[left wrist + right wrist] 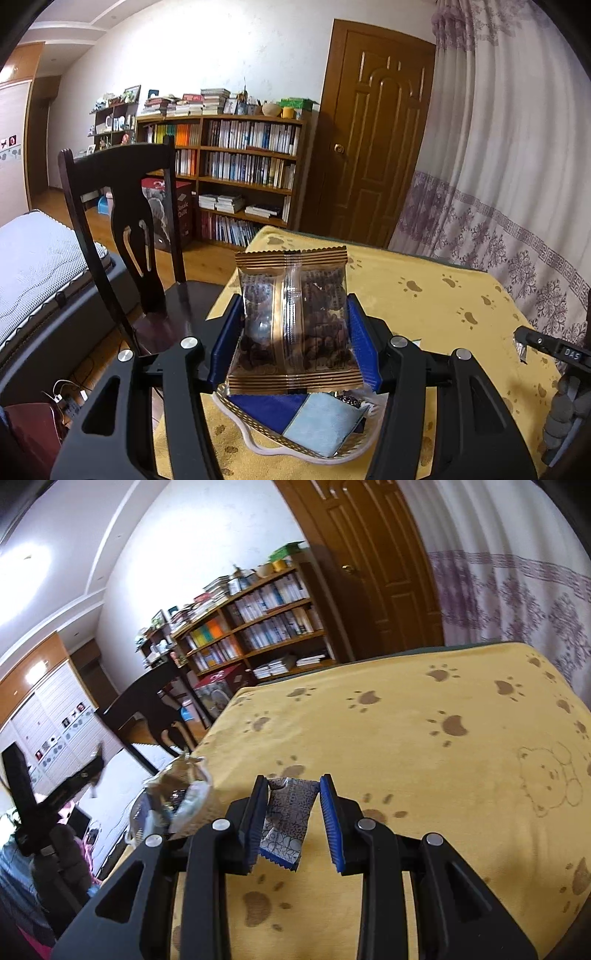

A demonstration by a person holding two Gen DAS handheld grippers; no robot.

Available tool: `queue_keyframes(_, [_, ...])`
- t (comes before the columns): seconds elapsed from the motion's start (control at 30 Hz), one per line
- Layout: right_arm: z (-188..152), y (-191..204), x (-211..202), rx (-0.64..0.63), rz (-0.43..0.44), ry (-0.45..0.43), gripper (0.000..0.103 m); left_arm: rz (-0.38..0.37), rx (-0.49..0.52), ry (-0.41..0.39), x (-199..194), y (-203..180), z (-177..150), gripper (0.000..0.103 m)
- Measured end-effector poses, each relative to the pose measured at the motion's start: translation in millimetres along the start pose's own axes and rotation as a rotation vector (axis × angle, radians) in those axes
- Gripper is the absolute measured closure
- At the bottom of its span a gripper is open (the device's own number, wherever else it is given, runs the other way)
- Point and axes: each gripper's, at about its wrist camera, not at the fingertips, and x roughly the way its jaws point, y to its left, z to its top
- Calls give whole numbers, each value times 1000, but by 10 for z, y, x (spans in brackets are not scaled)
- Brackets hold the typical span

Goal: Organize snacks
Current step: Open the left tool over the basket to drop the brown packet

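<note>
My left gripper (295,300) is shut on a clear snack packet (295,332) with gold-striped ends and brown pieces inside, held upright between the blue pads. Right under it sits a white gold-rimmed plate (251,441) holding a dark blue packet (269,408) and a light blue packet (321,421). My right gripper (294,780) grips the top of a grey patterned packet (286,819), which hangs above the yellow paw-print cloth (424,775). In the right wrist view the clear packet (184,797) and the plate (136,812) lie to the left.
A dark wooden chair (122,229) stands at the table's left edge, with a bed (33,266) beyond it. A bookshelf (236,166), a brown door (373,140) and a patterned curtain (509,184) line the far side. A gloved hand (565,406) holds the right tool.
</note>
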Motion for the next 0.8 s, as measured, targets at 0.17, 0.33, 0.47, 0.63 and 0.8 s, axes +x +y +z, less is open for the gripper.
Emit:
queue_keyframes(0.17, [-14,237,42,-36,37,13,74,-42,-50,26,81,65,-2,24])
queue_keyframes(0.33, [-27,496,104,-73,77,29,74,-19,-53,-20,-60,129,57,24])
queue_keyframes(0.47, [-35,742,175,-111,106,45,74,28,-41,-63,-186,146,98,24])
queue_keyframes(0.63, [-46,1063,281,-166,137,66,74,58,-51,-106,-319,213,148,21])
queue_keyframes(0.8, [-38,1359,455,-209,153,90,74,84,-53,-141,-423,261,164,12])
